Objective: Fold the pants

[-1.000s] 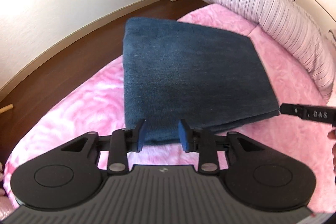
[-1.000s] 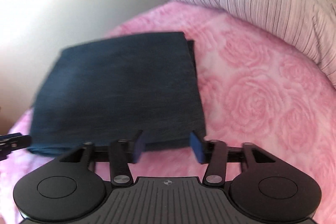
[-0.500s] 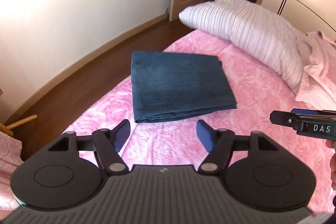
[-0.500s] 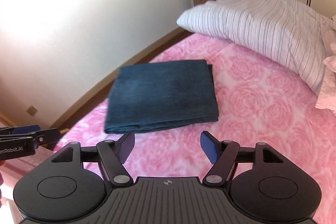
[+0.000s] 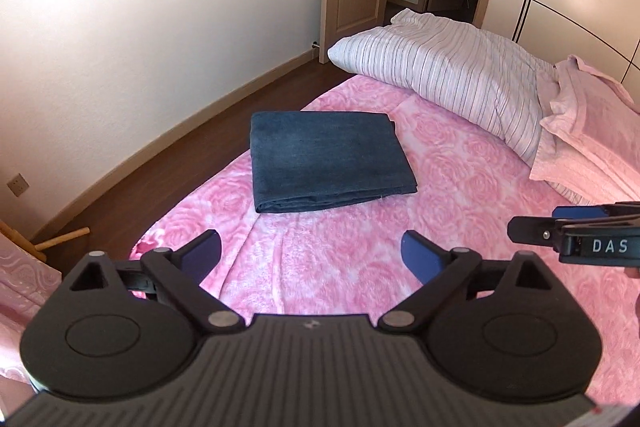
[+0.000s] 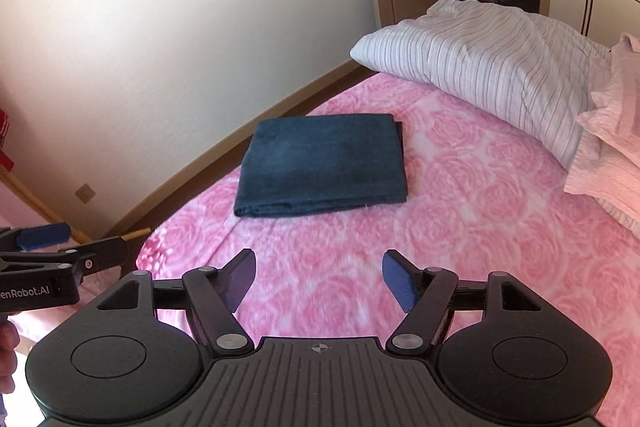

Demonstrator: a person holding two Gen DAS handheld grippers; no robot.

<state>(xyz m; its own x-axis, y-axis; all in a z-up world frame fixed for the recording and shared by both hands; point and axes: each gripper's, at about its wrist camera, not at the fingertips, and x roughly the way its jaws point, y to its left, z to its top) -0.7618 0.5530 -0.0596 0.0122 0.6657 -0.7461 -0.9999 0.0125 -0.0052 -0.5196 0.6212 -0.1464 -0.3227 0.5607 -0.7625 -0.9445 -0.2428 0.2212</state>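
Honestly, pants (image 5: 328,163) sit folded near the bed's (image 5: 460,195) left edge; left hand-held gripper (image 5: 312,255) just spread apart, right hand-held gripper (image 6: 319,281) apart too, both empty. Back off without snagging.

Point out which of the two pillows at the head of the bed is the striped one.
The striped pillow is the white one with thin dark lines, lying nearer the door. The other pillow is plain pink, farther right, partly overlapping it.

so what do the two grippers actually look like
Both are matte black plastic: the left gripper and right gripper have blue pads, round side housings, silver pivot pins and a ribbed centre. White lettering marks their sides.
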